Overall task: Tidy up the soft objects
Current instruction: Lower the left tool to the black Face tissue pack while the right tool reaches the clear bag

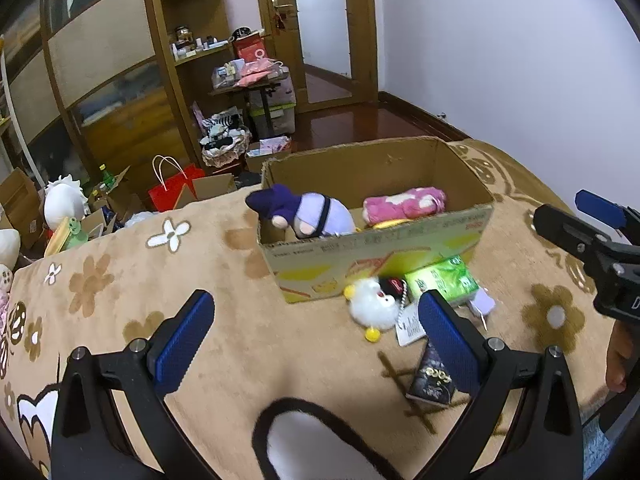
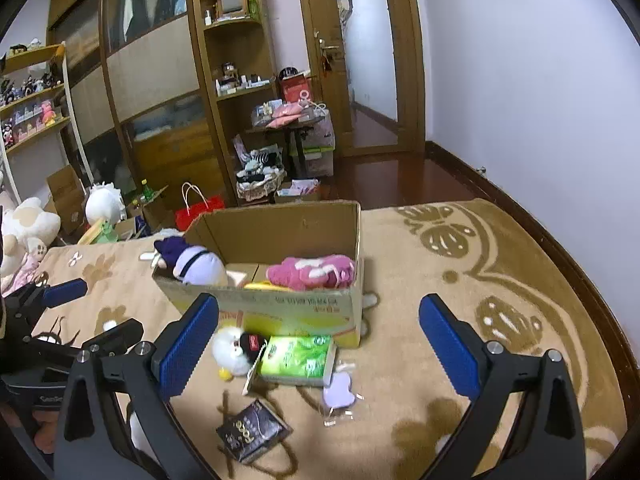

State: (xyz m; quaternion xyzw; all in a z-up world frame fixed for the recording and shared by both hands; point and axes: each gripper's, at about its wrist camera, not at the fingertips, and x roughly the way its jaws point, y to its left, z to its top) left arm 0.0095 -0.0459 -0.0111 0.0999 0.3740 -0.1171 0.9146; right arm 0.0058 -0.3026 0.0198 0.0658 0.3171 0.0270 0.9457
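Observation:
An open cardboard box (image 1: 400, 252) (image 2: 304, 312) stands on a beige flowered blanket. Inside lie a purple plush toy (image 1: 308, 212) (image 2: 196, 264) and a pink rolled cloth (image 1: 404, 204) (image 2: 312, 272). In front of the box lies a small white plush chick (image 1: 372, 304) (image 2: 232, 350), beside a green tissue pack (image 1: 444, 280) (image 2: 300, 358). My left gripper (image 1: 316, 336) (image 2: 94, 306) is open and empty, short of the chick. My right gripper (image 2: 320, 340) (image 1: 576, 216) is open and empty, above the tissue pack.
A dark sachet (image 1: 432, 380) (image 2: 254, 430), a white tag (image 1: 410, 326) and a lilac packet (image 2: 340, 392) lie on the blanket (image 1: 224, 280) (image 2: 460, 320). Beyond the bed edge are a red bag (image 1: 172, 188), boxes, plush toys, shelves and a door.

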